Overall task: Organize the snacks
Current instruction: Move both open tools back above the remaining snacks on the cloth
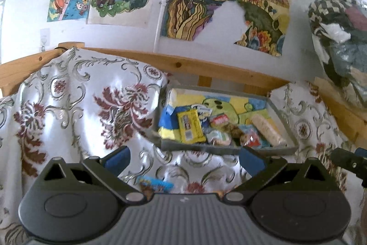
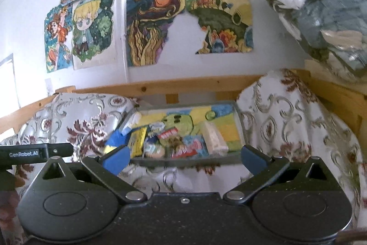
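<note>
So, the biggest thing in view is the floral cloth [image 1: 75, 107], draped over everything under the wooden rail [image 1: 206, 68], and the grey tray [image 1: 227, 149] is sat in a dip of it, just below that rail. Most snacks are already piled inside the tray: a yellow bar [image 1: 190, 128] near its left end, a pale rice-cake roll [image 1: 267, 130] towards its right wall, and a jumble of small packets [image 1: 229, 132] between them.

One loose blue packet [image 1: 156, 185] can be seen outside the tray, on the cloth in front of its near wall, partly hidden by the left gripper [image 1: 183, 157]. It's probably the one left to be sorted.

Both grippers are held with jaws spread wide and nothing between them; the right gripper [image 2: 184, 156] is hovered right in front of the tray's near wall.

Handling-wise, the blue packet is judged light, crinkly and a bit slippery, with soft contents, so it should be pinched across its short width near the middle, not at a flappy sealed end. Its long axis seems to be laid roughly parallel to the tray's near wall, though too much is hidden to be sure which way it points. The yellow bar's long axis is run from the tray's near wall towards its far wall.
</note>
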`<action>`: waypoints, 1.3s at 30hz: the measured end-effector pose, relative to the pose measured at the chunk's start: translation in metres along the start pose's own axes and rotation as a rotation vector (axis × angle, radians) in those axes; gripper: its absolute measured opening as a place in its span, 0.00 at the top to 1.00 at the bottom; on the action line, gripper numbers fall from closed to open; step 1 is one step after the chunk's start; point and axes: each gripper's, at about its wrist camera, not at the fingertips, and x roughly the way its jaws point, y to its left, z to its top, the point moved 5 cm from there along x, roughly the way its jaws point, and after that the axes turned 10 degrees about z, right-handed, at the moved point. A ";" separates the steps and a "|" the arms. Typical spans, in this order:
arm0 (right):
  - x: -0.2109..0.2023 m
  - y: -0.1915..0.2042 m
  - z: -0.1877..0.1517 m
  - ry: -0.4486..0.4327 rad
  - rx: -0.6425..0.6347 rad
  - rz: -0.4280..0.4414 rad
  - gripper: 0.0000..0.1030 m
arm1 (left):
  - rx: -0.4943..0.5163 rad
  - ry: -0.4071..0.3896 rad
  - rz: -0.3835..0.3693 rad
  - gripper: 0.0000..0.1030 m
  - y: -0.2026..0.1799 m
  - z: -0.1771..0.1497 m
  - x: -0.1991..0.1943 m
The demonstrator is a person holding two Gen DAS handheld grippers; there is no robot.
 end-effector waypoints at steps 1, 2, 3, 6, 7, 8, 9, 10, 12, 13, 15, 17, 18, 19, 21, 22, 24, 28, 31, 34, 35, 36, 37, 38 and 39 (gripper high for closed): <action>-0.003 0.000 -0.005 0.007 0.003 -0.005 0.01 | 0.009 0.001 0.002 0.00 0.001 -0.004 -0.002; -0.005 0.001 -0.010 0.013 0.004 -0.007 0.01 | 0.019 0.002 0.003 0.00 0.002 -0.009 -0.004; -0.006 0.002 -0.014 0.018 0.003 -0.008 0.01 | 0.032 0.007 0.004 0.00 0.003 -0.014 -0.005; -0.009 0.006 -0.026 0.039 -0.008 -0.012 0.01 | 0.060 0.028 0.006 0.00 0.005 -0.027 -0.008; -0.010 0.008 -0.031 0.047 -0.013 -0.011 0.01 | 0.068 0.035 0.003 0.00 0.005 -0.031 -0.009; -0.011 0.010 -0.035 0.055 -0.018 -0.010 0.01 | 0.076 0.041 0.000 0.00 0.005 -0.035 -0.010; -0.011 0.011 -0.039 0.061 -0.023 -0.007 0.01 | 0.085 0.046 -0.001 0.00 0.005 -0.040 -0.011; -0.011 0.013 -0.043 0.072 -0.028 -0.004 0.01 | 0.094 0.049 -0.001 0.00 0.005 -0.044 -0.012; -0.011 0.016 -0.050 0.094 -0.035 -0.002 0.01 | 0.112 0.055 -0.001 0.00 0.005 -0.053 -0.015; -0.012 0.017 -0.054 0.103 -0.037 -0.002 0.01 | 0.122 0.061 -0.001 0.00 0.006 -0.057 -0.015; -0.013 0.020 -0.062 0.121 -0.033 0.000 0.01 | 0.147 0.076 0.010 0.00 0.008 -0.065 -0.016; -0.014 0.021 -0.070 0.139 -0.028 0.001 0.01 | 0.155 0.096 0.023 0.00 0.010 -0.072 -0.015; -0.014 0.022 -0.073 0.148 -0.029 0.001 0.01 | 0.155 0.115 0.025 0.00 0.011 -0.076 -0.013; -0.014 0.023 -0.078 0.159 -0.030 -0.001 0.01 | 0.152 0.132 0.025 0.00 0.012 -0.080 -0.012; -0.013 0.024 -0.085 0.180 -0.034 -0.003 0.01 | 0.146 0.170 0.025 0.00 0.014 -0.087 -0.009; -0.012 0.024 -0.089 0.192 -0.035 -0.003 0.01 | 0.147 0.184 0.026 0.00 0.015 -0.090 -0.008; -0.011 0.025 -0.096 0.213 -0.034 -0.001 0.01 | 0.153 0.202 0.025 0.00 0.014 -0.095 -0.007; -0.007 0.027 -0.107 0.248 -0.029 0.004 0.01 | 0.187 0.206 0.025 0.00 0.011 -0.100 -0.005; -0.005 0.028 -0.111 0.263 -0.030 0.003 0.01 | 0.205 0.216 0.031 0.00 0.010 -0.103 -0.002; -0.002 0.027 -0.115 0.279 -0.025 0.002 0.01 | 0.209 0.229 0.033 0.00 0.011 -0.106 0.000; -0.001 0.027 -0.116 0.283 -0.025 0.001 0.01 | 0.210 0.232 0.031 0.00 0.011 -0.106 0.001; 0.000 0.027 -0.116 0.287 -0.024 0.001 0.01 | 0.212 0.235 0.030 0.00 0.011 -0.107 0.002; 0.001 0.027 -0.118 0.294 -0.024 0.002 0.01 | 0.214 0.237 0.029 0.00 0.010 -0.108 0.002; 0.002 0.027 -0.119 0.300 -0.025 0.003 0.01 | 0.217 0.239 0.030 0.00 0.010 -0.108 0.003; 0.003 0.028 -0.120 0.305 -0.025 0.003 0.01 | 0.220 0.241 0.029 0.00 0.010 -0.109 0.003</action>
